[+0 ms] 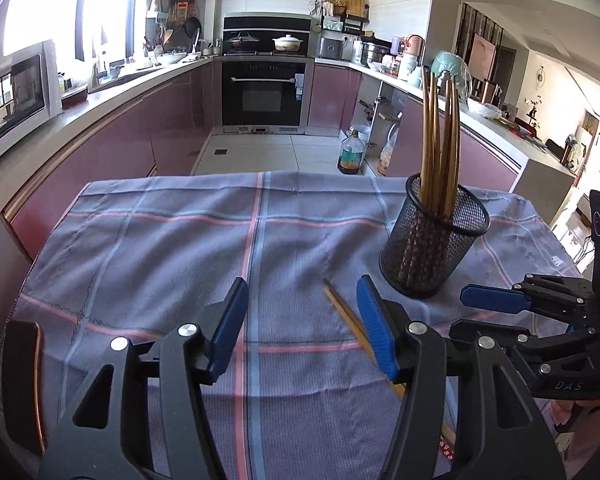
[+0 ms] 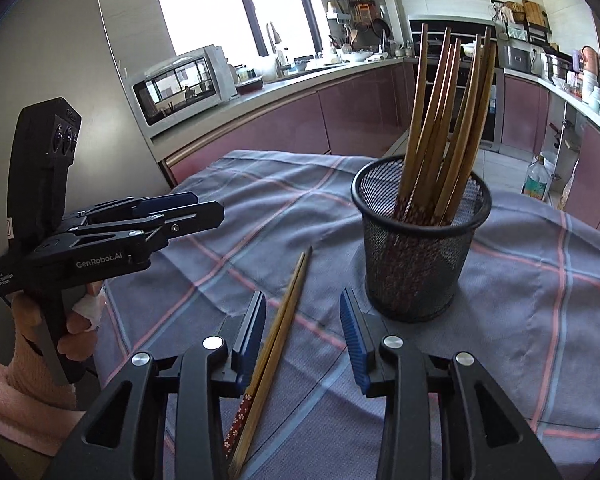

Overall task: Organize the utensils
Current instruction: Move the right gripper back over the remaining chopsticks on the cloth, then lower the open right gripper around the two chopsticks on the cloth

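Note:
A black mesh cup (image 1: 432,248) (image 2: 416,264) stands on the checked cloth (image 1: 160,248) (image 2: 540,280) with several wooden chopsticks (image 1: 440,140) (image 2: 440,120) upright in it. A loose pair of chopsticks (image 1: 344,316) (image 2: 288,308) lies flat on the cloth, in front and to the left of the cup. My right gripper (image 2: 302,298) (image 1: 466,312) is open over that pair, which runs close beside its left finger without being pinched. My left gripper (image 1: 302,284) (image 2: 206,205) is open and holds nothing. The pair passes under its right finger.
A dark flat object with a copper edge (image 1: 20,380) lies at the cloth's left border. The table's far edge drops to the kitchen floor, where an oil bottle (image 1: 352,154) stands. Counters run along both sides, with a microwave (image 2: 176,84) on the left one.

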The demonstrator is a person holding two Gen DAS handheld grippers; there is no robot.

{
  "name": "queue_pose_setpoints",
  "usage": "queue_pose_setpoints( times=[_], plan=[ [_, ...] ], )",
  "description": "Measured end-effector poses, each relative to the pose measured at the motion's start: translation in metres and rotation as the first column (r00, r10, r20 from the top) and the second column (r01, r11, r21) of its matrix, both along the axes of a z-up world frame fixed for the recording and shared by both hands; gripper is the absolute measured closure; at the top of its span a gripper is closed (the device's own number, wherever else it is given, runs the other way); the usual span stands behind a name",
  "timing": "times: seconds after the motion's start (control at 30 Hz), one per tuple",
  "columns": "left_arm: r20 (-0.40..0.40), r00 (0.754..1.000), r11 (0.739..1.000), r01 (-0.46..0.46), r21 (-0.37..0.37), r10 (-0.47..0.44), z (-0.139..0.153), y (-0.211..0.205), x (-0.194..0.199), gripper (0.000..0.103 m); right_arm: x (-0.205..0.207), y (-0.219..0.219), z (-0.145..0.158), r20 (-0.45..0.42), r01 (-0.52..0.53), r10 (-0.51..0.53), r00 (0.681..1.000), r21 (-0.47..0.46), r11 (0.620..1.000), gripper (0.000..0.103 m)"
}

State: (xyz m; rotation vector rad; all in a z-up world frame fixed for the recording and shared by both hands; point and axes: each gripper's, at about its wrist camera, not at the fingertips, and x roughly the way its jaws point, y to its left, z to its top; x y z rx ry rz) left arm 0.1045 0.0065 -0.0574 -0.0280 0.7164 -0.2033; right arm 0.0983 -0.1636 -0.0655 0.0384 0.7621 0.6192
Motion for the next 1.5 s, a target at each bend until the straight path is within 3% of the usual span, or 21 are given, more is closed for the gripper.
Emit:
queue_pose_setpoints(
  times=[0.27, 0.5, 0.97, 1.5],
  plan=[
    [-0.066, 0.998, 1.000, -0.011, 0.004, 0.011, -0.030, -0.001, -0.004, 0.047, -0.002, 0.017, -0.025, -0.075, -0.023, 0.020, 0.997, -0.038, 0.999, 0.067],
    [-0.084, 0.996, 1.000, -0.010, 0.015, 0.011, -0.036, -0.004, -0.005, 0.047, -0.004, 0.022, -0.036, -0.108, -0.029, 0.022, 0.994, -0.058, 0.998, 0.070],
    [-0.106, 0.994, 1.000, 0.015, 0.022, -0.012, -0.045, -0.014, -0.003, 0.047, -0.004, 0.029, -0.044, -0.108, -0.016, 0.003, 0.994, -0.112, 0.994, 0.075],
    [-0.124, 0.991, 0.998, 0.056, 0.043, -0.050, -0.054, -0.030, 0.000, 0.047, -0.001, 0.020, -0.043, -0.117, 0.019, -0.031, 0.993, -0.101, 0.995, 0.075]
  ],
)
